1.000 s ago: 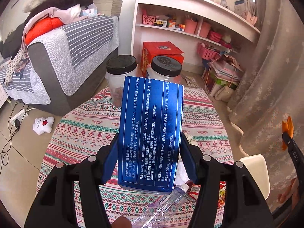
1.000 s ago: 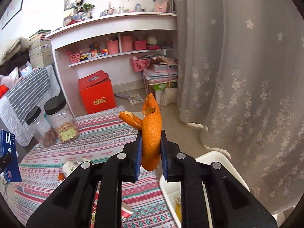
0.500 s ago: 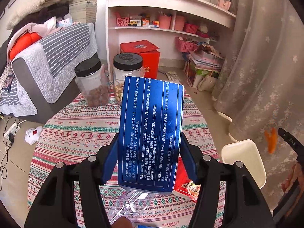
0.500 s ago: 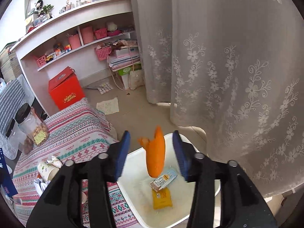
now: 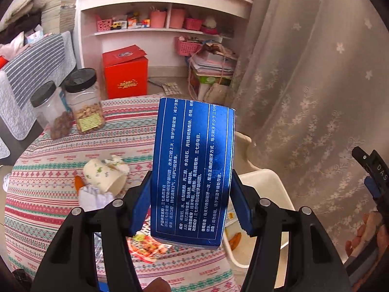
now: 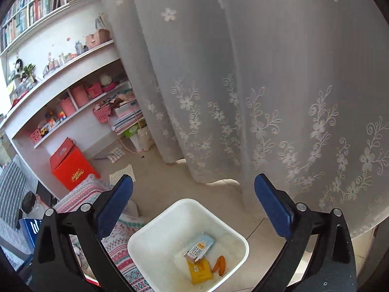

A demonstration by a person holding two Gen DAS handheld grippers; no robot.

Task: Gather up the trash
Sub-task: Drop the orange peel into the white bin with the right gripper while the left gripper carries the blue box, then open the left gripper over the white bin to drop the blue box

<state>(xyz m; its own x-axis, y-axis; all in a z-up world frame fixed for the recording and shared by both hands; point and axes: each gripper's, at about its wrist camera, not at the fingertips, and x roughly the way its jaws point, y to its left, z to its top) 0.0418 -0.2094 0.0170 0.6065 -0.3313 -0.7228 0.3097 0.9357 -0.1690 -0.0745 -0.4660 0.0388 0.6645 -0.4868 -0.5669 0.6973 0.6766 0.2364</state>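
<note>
My left gripper (image 5: 190,206) is shut on a tall blue box (image 5: 194,168) with white print and holds it upright over the table's right edge, near the white bin (image 5: 267,185). My right gripper (image 6: 193,206) is open and empty above the white bin (image 6: 155,228). In the bin lie an orange peel (image 6: 219,264), a yellow packet (image 6: 199,271) and a blue-white wrapper (image 6: 200,247). On the table lie a crushed paper cup (image 5: 107,175), a red snack wrapper (image 5: 145,243) and white crumpled paper (image 5: 93,197).
The round table has a patterned cloth (image 5: 60,170). Two black-lidded jars (image 5: 83,102) stand at its far side. A red box (image 5: 125,73) and white shelves (image 5: 158,12) are behind. A lace curtain (image 6: 267,97) hangs close behind the bin. A sofa (image 5: 29,65) is at left.
My right gripper opened over the bin and the orange peel dropped in. My left gripper carried the blue box rightward toward the bin.
</note>
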